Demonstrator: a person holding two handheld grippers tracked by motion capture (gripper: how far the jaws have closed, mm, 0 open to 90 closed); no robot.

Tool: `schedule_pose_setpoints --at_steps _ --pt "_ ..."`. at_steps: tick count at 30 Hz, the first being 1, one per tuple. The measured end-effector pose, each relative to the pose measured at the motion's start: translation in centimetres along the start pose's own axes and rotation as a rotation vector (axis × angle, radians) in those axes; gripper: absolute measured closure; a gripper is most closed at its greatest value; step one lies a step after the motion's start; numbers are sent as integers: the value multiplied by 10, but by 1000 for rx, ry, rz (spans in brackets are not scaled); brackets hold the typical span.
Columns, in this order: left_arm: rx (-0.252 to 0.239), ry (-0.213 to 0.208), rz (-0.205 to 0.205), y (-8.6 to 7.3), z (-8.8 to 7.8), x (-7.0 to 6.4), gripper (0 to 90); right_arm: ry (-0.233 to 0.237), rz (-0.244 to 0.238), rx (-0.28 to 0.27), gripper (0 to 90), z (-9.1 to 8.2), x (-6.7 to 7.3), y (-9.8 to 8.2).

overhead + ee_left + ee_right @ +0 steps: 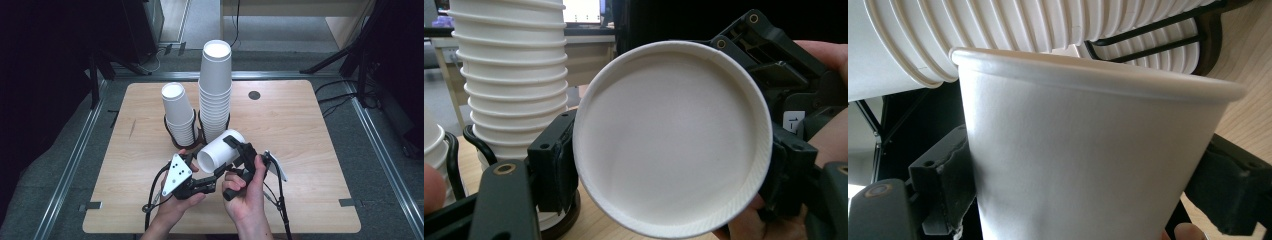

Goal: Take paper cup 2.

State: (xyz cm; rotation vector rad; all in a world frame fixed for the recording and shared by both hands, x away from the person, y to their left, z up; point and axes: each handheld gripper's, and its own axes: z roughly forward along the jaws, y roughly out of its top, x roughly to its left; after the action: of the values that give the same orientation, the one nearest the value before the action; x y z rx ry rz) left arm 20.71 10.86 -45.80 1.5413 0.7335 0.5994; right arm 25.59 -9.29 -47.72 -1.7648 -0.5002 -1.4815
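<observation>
A single white paper cup [220, 152] lies on its side above the wooden table's [305, 150] front middle, held between both grippers. My left gripper [212, 170] is shut across the rim. In the left gripper view the open mouth of the cup [674, 140] faces the camera, with a black pad [554, 165] against its left edge. My right gripper [239, 156] is shut on the cup's body from the right. In the right gripper view the cup's wall [1088, 165] sits between the two jaws, whose pads [955, 175] touch its sides.
Behind the cup stand a tall stack of white paper cups [216, 85] and a shorter stack [177, 112], each in a black wire holder [200, 136]. A small dark disc [254, 95] lies at the table's back right. Dark stands and cables surround the table.
</observation>
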Motion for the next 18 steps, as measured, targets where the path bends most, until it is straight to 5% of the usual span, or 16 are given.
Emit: schedule_pose_setpoints --at_steps 18 --pt "-17 2 27 -1 0 -2 225 36 -22 -14 148 -3 -2 -2"
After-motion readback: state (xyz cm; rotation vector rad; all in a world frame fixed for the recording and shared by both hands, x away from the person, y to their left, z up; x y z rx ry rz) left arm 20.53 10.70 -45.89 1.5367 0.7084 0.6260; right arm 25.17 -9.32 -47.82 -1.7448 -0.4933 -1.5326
